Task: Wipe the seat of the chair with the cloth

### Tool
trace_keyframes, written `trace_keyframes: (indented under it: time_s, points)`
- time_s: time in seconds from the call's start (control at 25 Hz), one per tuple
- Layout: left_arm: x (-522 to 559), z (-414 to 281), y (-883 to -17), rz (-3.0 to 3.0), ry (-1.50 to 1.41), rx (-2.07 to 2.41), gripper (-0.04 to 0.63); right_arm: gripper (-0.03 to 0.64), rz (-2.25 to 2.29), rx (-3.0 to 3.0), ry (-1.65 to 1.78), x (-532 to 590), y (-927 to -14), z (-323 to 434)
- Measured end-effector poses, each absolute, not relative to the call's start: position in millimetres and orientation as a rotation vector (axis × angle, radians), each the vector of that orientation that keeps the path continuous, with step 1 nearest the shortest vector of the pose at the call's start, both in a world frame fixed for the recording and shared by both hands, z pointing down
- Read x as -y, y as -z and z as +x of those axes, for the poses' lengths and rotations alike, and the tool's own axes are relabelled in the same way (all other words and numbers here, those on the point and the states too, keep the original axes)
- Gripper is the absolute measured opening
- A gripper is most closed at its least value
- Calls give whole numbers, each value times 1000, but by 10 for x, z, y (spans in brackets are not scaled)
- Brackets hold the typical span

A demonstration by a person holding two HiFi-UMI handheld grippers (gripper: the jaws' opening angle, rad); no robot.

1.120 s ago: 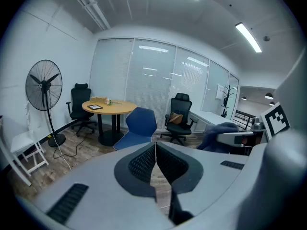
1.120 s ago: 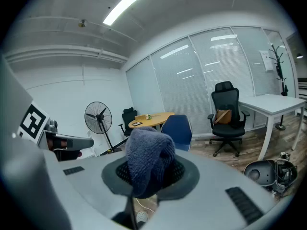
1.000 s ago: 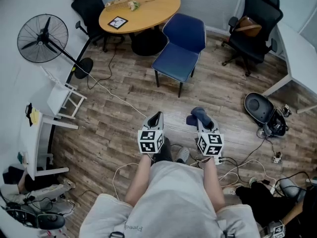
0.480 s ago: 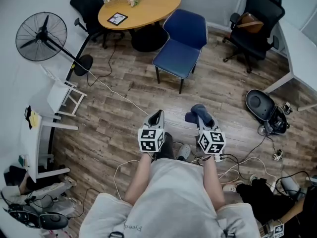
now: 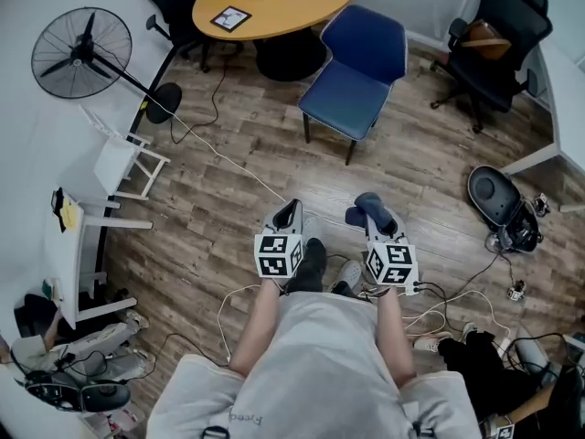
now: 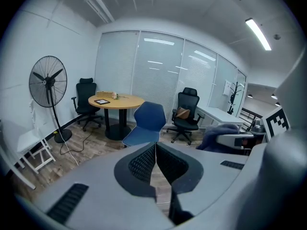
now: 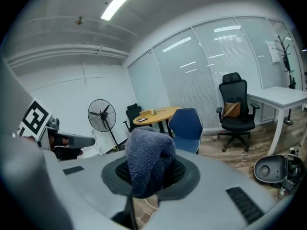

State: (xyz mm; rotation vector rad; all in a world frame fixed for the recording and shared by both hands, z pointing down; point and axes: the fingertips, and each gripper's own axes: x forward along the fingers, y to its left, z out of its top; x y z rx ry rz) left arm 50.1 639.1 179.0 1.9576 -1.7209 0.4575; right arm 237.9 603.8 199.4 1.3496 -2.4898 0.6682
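While the person stands on the wooden floor (image 5: 228,172), the head view shows both grippers held low in front of the body, side by side and apart. The left gripper (image 5: 290,215) points to the far side with nothing in it. The right gripper (image 5: 373,218) carries a dark blue cloth (image 5: 367,208) bunched over its tips. The blue chair (image 5: 352,76) stands well apart from both grippers, on the far side, its seat (image 5: 338,99) bare. Just beyond it is a round wooden table (image 5: 283,3). A standing fan (image 5: 80,51) is at the far left and a black office chair (image 5: 494,35) at the far right.

Seen from the left gripper view, the jaws of the left gripper (image 6: 156,150) are pressed together with nothing between them. The blue chair sits straight ahead past the tips, with the table to its left, the fan further left and the office chair to its right. The cloth shows at the right edge, on the other gripper.

From the right gripper view, the jaws of the right gripper (image 7: 148,171) are clamped on the cloth, which stands up in a rounded fold over the tips. The blue chair is far ahead, just right of the cloth, with the table behind it.
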Motion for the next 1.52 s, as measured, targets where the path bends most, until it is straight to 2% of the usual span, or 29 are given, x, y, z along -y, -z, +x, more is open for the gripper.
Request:
trace_keyframes:
  time_s: [0.68,1.0,1.52]
  points:
    - [-4896,-591,-1659,1946,-294,1762,29,83,1349,2453,-615,-4641,-1916,1414]
    - [-4532,-1056,-1725,1949,-267,1739,28,84,1280,2474,-618,-4439,-1971,856]
    - [-4158,-1046,-2008,1952,-335,1673,29,84,1410,2377,-699,-3988,-2297,1142]
